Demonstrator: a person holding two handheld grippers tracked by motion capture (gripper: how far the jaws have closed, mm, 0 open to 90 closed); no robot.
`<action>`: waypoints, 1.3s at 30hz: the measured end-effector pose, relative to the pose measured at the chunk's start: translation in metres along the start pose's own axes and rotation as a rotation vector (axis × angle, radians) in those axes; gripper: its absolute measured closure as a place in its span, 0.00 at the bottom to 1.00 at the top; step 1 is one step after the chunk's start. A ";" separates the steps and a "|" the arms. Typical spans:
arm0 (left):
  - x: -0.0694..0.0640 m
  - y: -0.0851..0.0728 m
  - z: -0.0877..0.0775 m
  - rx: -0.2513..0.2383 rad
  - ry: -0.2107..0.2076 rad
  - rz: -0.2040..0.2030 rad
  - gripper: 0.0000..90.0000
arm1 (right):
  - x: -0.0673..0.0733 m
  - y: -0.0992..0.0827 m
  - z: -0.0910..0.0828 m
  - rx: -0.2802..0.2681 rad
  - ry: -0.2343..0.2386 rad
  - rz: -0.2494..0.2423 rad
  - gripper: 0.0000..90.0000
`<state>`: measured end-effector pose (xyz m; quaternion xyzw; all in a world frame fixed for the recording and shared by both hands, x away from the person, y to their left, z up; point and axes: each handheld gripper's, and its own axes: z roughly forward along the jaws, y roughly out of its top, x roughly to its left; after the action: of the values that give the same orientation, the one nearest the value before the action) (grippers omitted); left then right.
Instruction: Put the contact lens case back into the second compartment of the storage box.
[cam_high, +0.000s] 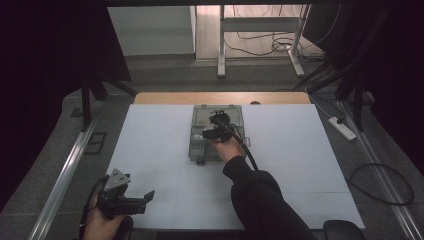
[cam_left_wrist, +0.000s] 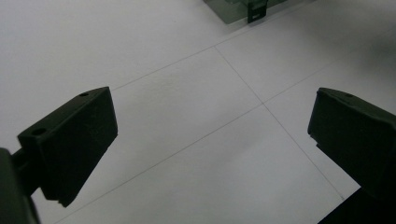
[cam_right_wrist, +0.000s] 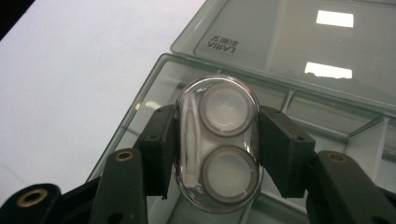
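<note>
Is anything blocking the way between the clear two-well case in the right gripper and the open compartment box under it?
Nothing visible does. The right gripper holds the clear two-well case right above the grey compartment box, whose lid lies folded back. The compartments in sight look bare.

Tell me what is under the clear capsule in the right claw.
Under the capsule lies the open grey box, its dividers and empty compartments visible around it. The compartment directly beneath is mostly hidden by the capsule and claw.

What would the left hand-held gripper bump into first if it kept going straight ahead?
Probably the white table cover: the left hand-held gripper points down at it, open and empty. The grey plastic box lies farther on.
</note>
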<state>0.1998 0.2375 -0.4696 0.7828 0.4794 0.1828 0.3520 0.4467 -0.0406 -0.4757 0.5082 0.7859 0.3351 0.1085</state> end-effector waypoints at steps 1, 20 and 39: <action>0.000 0.000 0.000 0.000 0.000 0.000 0.02 | -0.001 0.001 0.001 -0.001 -0.005 0.003 0.54; 0.000 0.000 0.000 0.001 0.000 0.002 0.02 | 0.000 0.009 0.020 -0.001 -0.060 0.059 0.54; 0.000 0.000 0.000 0.002 0.001 0.005 0.02 | 0.005 0.007 0.023 0.002 -0.073 0.022 0.46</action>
<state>0.1996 0.2370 -0.4697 0.7843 0.4778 0.1833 0.3505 0.4615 -0.0246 -0.4875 0.5288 0.7761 0.3168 0.1329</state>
